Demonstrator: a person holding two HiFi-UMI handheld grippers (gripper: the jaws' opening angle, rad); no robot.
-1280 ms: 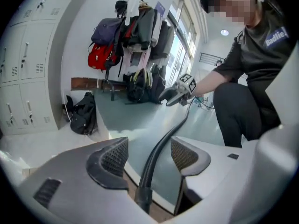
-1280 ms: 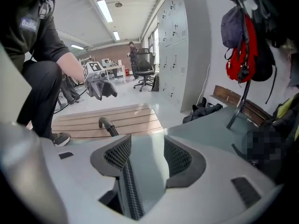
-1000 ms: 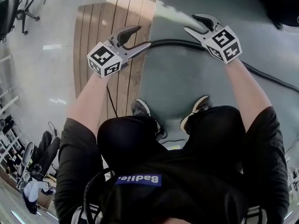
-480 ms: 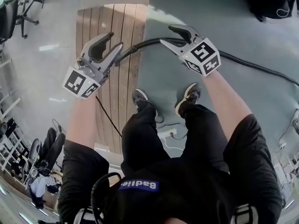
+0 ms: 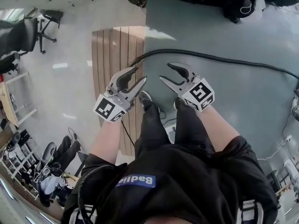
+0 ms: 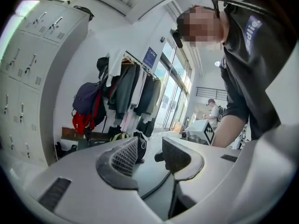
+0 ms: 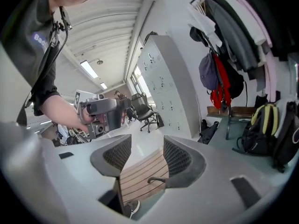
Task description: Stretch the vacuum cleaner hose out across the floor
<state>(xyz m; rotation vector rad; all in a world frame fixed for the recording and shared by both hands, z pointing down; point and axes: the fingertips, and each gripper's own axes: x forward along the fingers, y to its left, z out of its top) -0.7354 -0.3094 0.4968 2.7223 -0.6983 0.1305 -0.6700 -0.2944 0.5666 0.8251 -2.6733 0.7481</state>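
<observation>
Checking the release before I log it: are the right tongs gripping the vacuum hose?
No, the right tongs stand open with nothing between them, and the hose lies on the floor below.

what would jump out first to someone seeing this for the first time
First come the two marker-cube grippers, the left gripper and the right gripper, held side by side at the centre of the head view, both empty with jaws apart. The left jaws have just been closing partway, with nothing between them. Beyond them a black hose lies across the grey-green floor, from the wooden panel off to the right.
</observation>
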